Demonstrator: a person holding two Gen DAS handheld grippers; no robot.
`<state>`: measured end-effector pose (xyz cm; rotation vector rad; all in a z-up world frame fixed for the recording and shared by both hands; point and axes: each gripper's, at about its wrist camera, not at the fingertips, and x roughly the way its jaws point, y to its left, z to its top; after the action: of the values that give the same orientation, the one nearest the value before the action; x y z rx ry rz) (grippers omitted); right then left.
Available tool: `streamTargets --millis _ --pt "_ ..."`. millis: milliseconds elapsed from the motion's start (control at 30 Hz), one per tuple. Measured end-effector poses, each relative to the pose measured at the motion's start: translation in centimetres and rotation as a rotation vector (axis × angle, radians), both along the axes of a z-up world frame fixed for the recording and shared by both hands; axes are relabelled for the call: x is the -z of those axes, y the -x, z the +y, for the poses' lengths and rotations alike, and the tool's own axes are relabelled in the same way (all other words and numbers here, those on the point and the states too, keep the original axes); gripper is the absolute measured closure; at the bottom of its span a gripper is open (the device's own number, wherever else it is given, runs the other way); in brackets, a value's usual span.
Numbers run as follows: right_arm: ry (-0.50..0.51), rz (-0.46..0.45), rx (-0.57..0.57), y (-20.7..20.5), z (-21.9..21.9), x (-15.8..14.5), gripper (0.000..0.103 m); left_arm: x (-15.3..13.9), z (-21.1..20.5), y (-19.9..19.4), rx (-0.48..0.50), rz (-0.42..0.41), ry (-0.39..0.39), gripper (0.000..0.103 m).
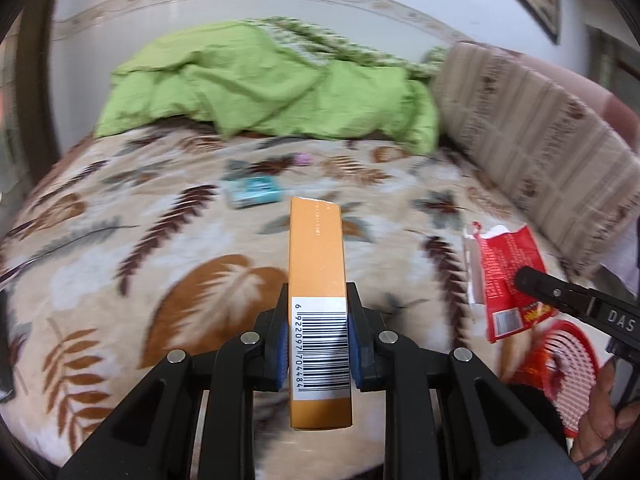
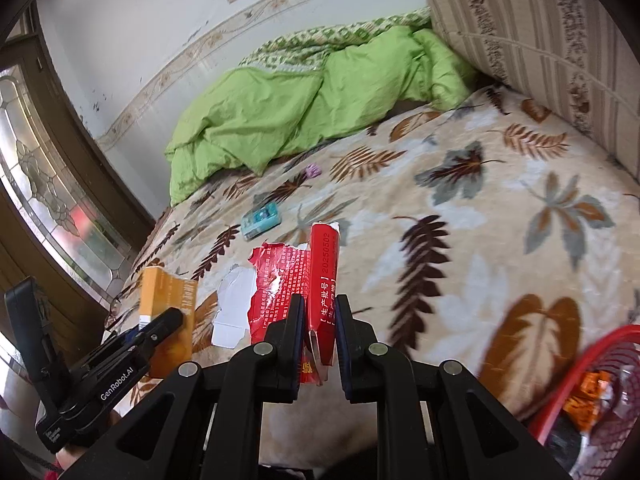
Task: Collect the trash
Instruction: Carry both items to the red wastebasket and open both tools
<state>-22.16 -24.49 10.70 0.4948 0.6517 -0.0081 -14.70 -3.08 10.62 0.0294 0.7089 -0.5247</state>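
1. Trash: long orange cardboard box w/ barcode label (image 1: 319,312) is pinched between the fingers of the left gripper (image 1: 319,334), held above the bed w/ leaf-print blanket (image 1: 132,240). Torn red cardboard packet w/ white inside (image 2: 320,280) is pinched by the right gripper (image 2: 317,340), fingers pressed onto its narrow edge.
2. Bin: red plastic mesh basket (image 2: 576,380) sits low right, near the bed edge; orange wrappers already inside.
3. Step in hand, my read: both pieces picked up, carry-to-basket phase. Next move calls for swinging each gripper over the basket rim, then spreading the fingers so the piece drops in, prob. right one first as it's nearer.
4. Left on the blanket: small teal packet (image 2: 261,220) and a tiny purple scrap (image 2: 313,170), well apart from both grippers, near the crumpled green quilt (image 2: 300,108).
5. Hard to tell: left view is motion-blurred; basket is cut off by the frame edge in both views, so its depth and fill are unclear. The purple scrap is too small to identify.
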Motion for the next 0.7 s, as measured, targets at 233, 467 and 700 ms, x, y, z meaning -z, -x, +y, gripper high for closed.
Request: streamTargets --millis 233,467,700 --pt "0.024 0.004 0.125 6.4 -5.2 -1.7 0.088 -2.3 -5.3 2.9 0.205 0.031 0.049 0.081" --pt "0.061 0.048 0.33 14.8 -11.7 -2.3 0.088 -3.8 -13.2 7.4 0.455 0.08 0.061 0.081" --pt "0.052 0.132 0.469 20.5 -15.5 0.2 0.086 -2.0 -20.8 11.7 0.643 0.197 0.025 0.081"
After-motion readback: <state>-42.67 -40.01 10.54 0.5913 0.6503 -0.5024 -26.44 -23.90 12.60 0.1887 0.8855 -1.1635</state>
